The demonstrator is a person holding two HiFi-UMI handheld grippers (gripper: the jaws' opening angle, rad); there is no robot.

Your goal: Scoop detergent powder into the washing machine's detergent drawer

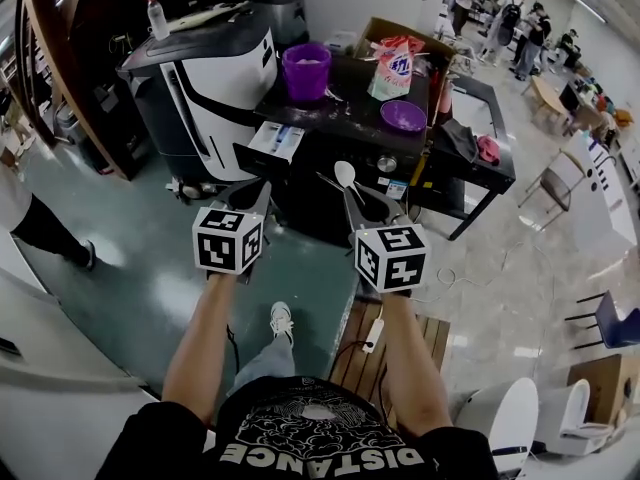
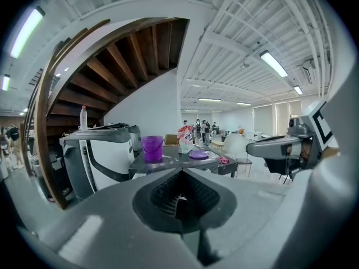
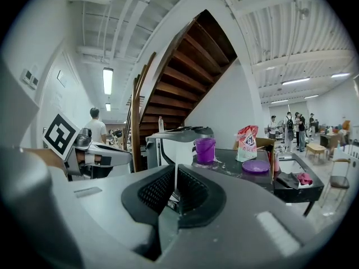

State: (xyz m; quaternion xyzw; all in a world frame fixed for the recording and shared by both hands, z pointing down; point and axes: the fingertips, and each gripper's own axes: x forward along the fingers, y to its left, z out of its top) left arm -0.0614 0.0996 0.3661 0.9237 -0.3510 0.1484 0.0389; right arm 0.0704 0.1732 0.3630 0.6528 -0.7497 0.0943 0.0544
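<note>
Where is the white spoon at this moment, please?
In the head view, the white spoon sticks up from the right gripper's shut jaws, in front of the washing machine.

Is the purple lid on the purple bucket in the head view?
No, the purple lid lies flat on the washing machine, apart from the open purple bucket.

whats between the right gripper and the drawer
Only the spoon that the right hand-held gripper holds; past it the stretch to the drawer is bare, in the head view.
</note>
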